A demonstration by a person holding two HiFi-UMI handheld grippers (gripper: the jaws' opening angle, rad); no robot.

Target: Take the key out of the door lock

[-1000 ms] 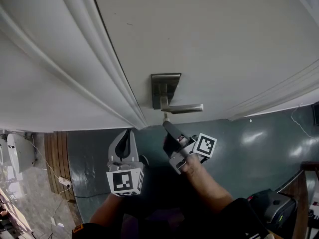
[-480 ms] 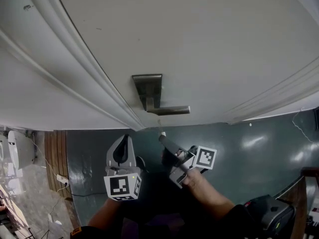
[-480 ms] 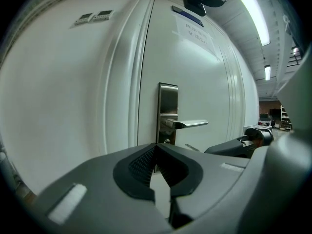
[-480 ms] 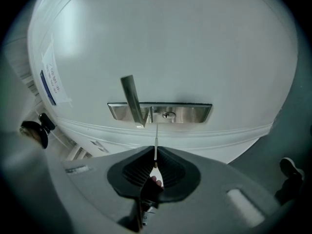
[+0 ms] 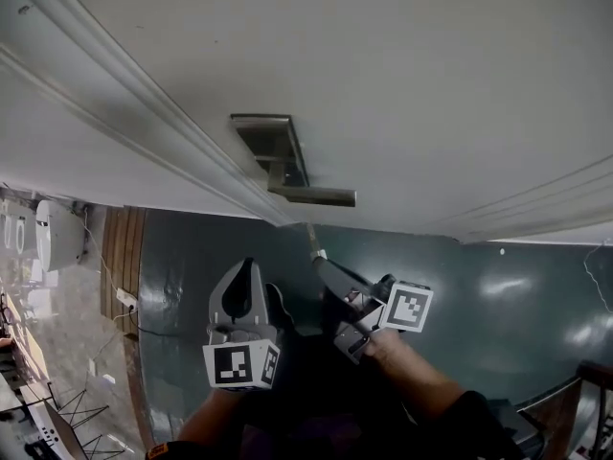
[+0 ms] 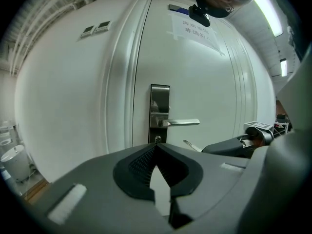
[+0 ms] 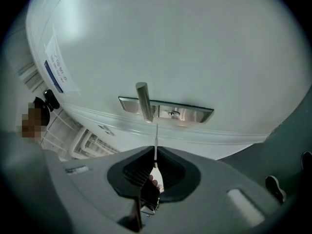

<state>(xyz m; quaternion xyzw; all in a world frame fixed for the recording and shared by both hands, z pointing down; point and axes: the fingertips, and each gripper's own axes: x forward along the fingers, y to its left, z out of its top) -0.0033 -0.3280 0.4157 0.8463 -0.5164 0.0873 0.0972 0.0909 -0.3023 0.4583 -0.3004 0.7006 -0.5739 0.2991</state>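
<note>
Two closed grippers: your right gripper (image 5: 322, 261) clamps the key (image 7: 156, 136) by its head, so the blade sits clear of the door lock (image 7: 171, 113); your left gripper (image 5: 247, 266) holds nothing and stands aside.

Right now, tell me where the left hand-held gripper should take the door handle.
Probably grip the door handle on its flat bar near the free end, coming straight toward the door, jaws above and below: the bar lies level, standing clear of the lock plate.
</note>
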